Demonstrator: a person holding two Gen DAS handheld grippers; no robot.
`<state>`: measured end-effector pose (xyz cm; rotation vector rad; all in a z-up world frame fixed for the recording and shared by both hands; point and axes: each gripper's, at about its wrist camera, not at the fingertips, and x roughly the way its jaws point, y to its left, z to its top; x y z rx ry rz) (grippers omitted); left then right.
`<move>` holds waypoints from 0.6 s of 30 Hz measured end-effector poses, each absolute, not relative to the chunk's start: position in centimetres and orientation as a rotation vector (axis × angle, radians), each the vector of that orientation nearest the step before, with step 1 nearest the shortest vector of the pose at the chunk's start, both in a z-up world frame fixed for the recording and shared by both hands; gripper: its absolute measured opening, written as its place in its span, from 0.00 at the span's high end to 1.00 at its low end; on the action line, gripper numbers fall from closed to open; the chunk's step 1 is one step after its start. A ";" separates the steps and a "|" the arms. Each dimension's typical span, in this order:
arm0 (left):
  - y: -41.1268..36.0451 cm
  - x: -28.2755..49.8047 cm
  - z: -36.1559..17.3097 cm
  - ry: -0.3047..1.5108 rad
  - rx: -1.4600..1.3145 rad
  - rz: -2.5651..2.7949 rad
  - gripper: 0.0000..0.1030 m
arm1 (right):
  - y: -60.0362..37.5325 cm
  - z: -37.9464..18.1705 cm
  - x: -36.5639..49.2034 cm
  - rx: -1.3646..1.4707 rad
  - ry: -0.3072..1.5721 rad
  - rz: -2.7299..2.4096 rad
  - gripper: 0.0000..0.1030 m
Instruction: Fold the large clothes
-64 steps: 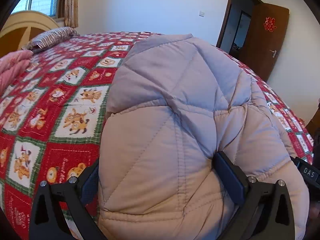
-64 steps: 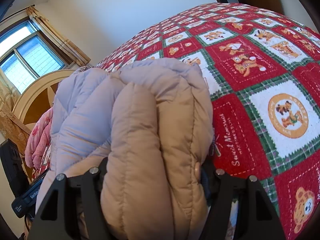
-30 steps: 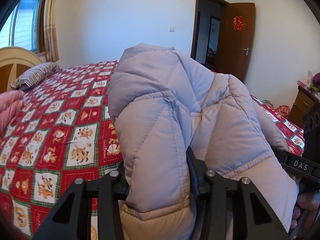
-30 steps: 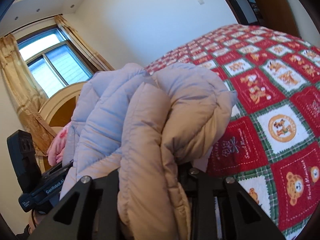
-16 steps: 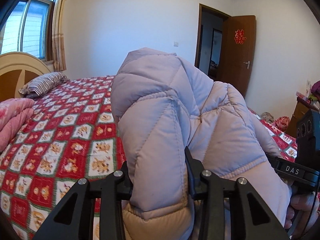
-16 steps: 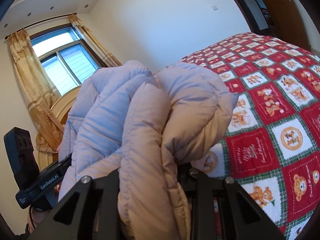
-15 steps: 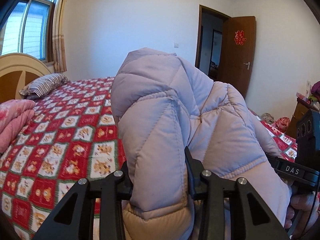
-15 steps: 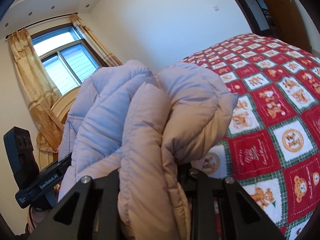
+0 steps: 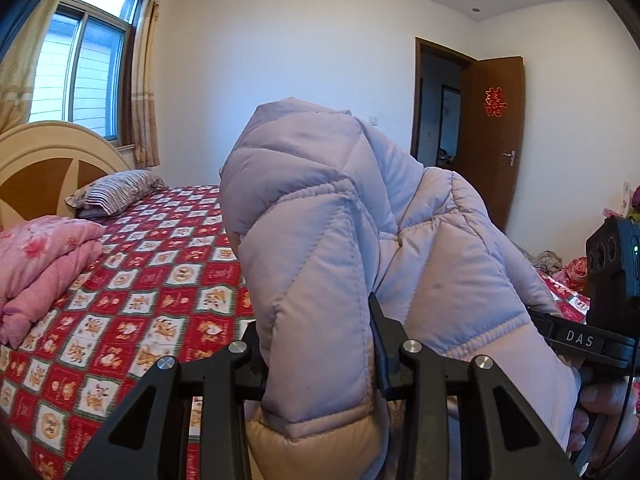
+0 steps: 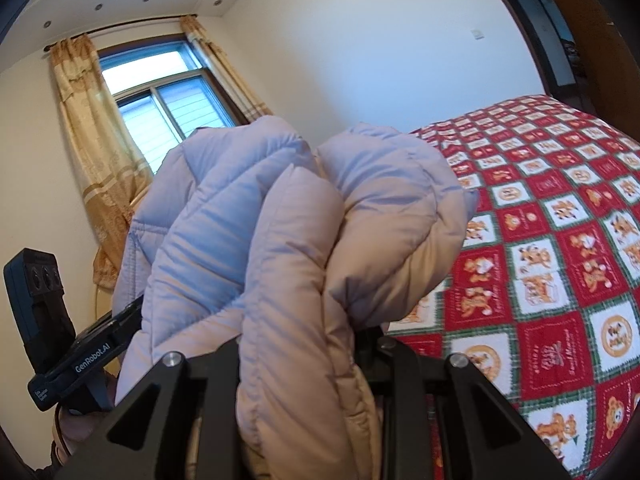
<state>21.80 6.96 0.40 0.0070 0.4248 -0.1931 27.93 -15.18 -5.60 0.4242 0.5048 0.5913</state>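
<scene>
A pale lilac quilted puffer jacket [image 9: 340, 220] with a beige lining is folded into a bundle and held up above the bed. My left gripper [image 9: 316, 344] is shut on a thick fold of it. My right gripper [image 10: 304, 356] is shut on the jacket [image 10: 280, 240] at the other side. Each gripper shows in the other's view: the right one at the right edge [image 9: 592, 332], the left one at the lower left [image 10: 68, 356]. The fingertips are buried in the padding.
The bed [image 9: 132, 312] under the jacket has a red, white and green bear-print cover [image 10: 560, 264]. A folded pink quilt [image 9: 36, 268] and a striped pillow [image 9: 116, 192] lie by the headboard. A window [image 10: 172, 100], an open doorway [image 9: 440, 112] and a brown door [image 9: 496, 136] are beyond.
Both grippers have lifted the jacket bundle higher off the bed, and the views have tilted up toward the walls and ceiling. The grips are unchanged.
</scene>
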 end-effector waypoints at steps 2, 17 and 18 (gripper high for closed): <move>7.9 21.5 0.4 0.421 0.003 -0.178 0.63 | -14.5 -5.4 27.9 0.414 0.505 0.604 0.74; 13.4 20.3 -2.5 0.480 -0.053 -0.092 0.63 | -8.3 -6.5 28.9 0.345 0.578 0.686 0.74; 13.7 20.3 -2.8 0.486 -0.057 -0.088 0.63 | -7.9 -6.6 29.0 0.341 0.583 0.689 0.74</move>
